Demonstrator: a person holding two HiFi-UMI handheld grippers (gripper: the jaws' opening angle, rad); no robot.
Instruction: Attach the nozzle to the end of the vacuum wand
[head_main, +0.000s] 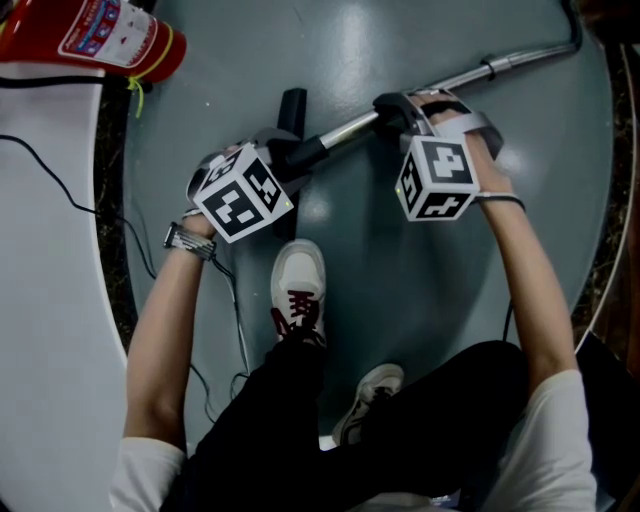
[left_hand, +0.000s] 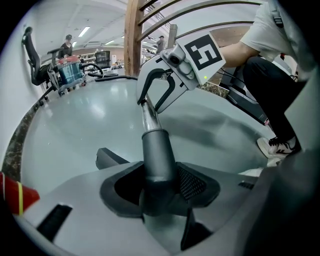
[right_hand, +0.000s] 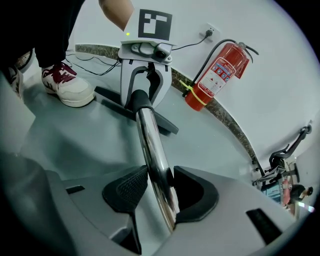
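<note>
Jaws of the left gripper (left_hand: 160, 185) are closed on the dark nozzle (left_hand: 158, 150); the chrome wand (right_hand: 151, 140) is clamped by the right gripper (right_hand: 161, 192), over the floor (head_main: 420, 300).

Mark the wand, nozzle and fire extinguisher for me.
wand (head_main: 520, 58): head view, on the chrome tube.
nozzle (right_hand: 165, 125): right gripper view, on the dark flat head.
fire extinguisher (right_hand: 216, 75): right gripper view, on the red body.

Extinguisher (head_main: 100, 40) cut off at top edge; nozzle (head_main: 292, 106) part-hidden.
</note>
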